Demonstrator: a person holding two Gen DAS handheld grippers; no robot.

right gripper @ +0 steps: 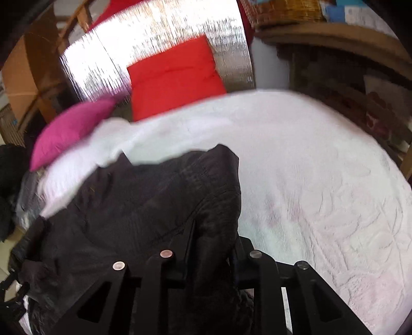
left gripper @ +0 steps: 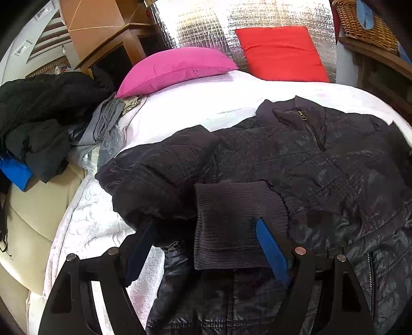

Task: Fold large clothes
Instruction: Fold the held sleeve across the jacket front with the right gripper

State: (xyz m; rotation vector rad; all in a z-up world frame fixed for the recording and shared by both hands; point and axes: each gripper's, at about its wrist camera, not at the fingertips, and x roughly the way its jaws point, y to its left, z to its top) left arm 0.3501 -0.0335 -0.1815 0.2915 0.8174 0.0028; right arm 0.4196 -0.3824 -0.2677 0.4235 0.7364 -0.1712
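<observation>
A dark quilted jacket (left gripper: 296, 159) lies front up on the white bedspread (left gripper: 195, 103), collar and zip toward the pillows. Its left sleeve is folded across the body, the ribbed cuff (left gripper: 231, 221) lying between the blue fingers of my left gripper (left gripper: 206, 232), which is open just above it. In the right wrist view my right gripper (right gripper: 213, 232) is shut on a raised fold of the jacket (right gripper: 144, 206), lifting that side off the bedspread (right gripper: 322, 167). The view is motion-blurred.
A pink pillow (left gripper: 175, 69) and a red pillow (left gripper: 280, 51) lie at the head of the bed against a silver foil panel (left gripper: 195, 23). A pile of dark and grey clothes (left gripper: 43, 116) sits on the left. A wicker basket (left gripper: 365, 23) stands on a wooden shelf at right.
</observation>
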